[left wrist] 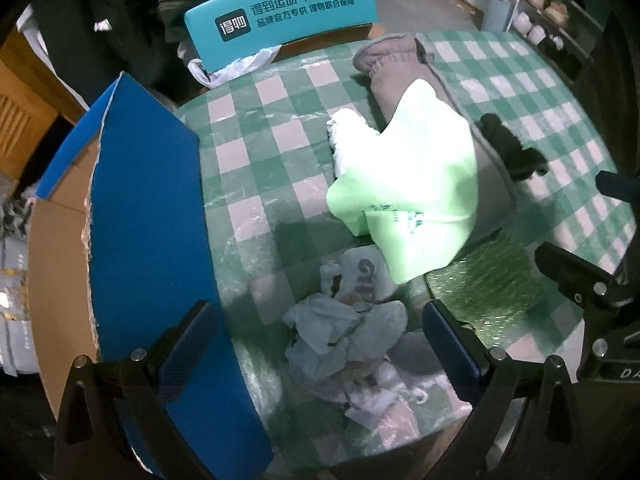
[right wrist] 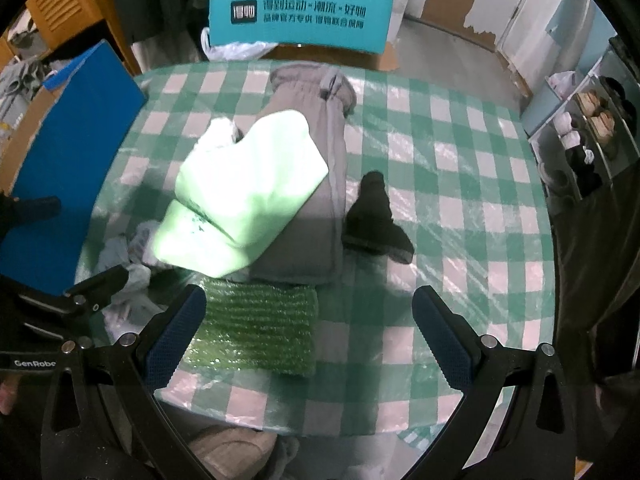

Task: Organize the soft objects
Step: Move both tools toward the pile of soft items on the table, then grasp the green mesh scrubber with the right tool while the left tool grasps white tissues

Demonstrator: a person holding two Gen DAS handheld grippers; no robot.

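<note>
Soft stuff is piled on the checkered table [right wrist: 460, 184], and both grippers are hanging over the near edge with nothing in them. My left gripper [left wrist: 320, 344] has its jaws wide apart right above a crumpled wad of pale plastic bags [left wrist: 344, 336], which sits between the 2 pads but isn't touched, as far as I can tell. The right gripper [right wrist: 308, 332] is spread open too, with the green bubble wrap sheet [right wrist: 260, 328] lying flat by its left pad and bare tablecloth under the rest of the gap.

Working outward: a light green garment [right wrist: 244, 196] is draped over a folded grey garment [right wrist: 316, 184], and a dark sock [right wrist: 376, 216] lies just beside the grey one on its right. A blue-topped cardboard box [left wrist: 148, 220] stands at the table's left edge, probably the drop spot, though that's my guess.

My take on doing this well: the bags are the left's obvious first grab. I'd come straight down, pinch the thickest bunch in the middle so loose bits don't trail, and lift before swinging toward the box. That crinkly plastic will slip, so close fully. For the right, I'd catch an edge of the bubble wrap, not the flat face.
</note>
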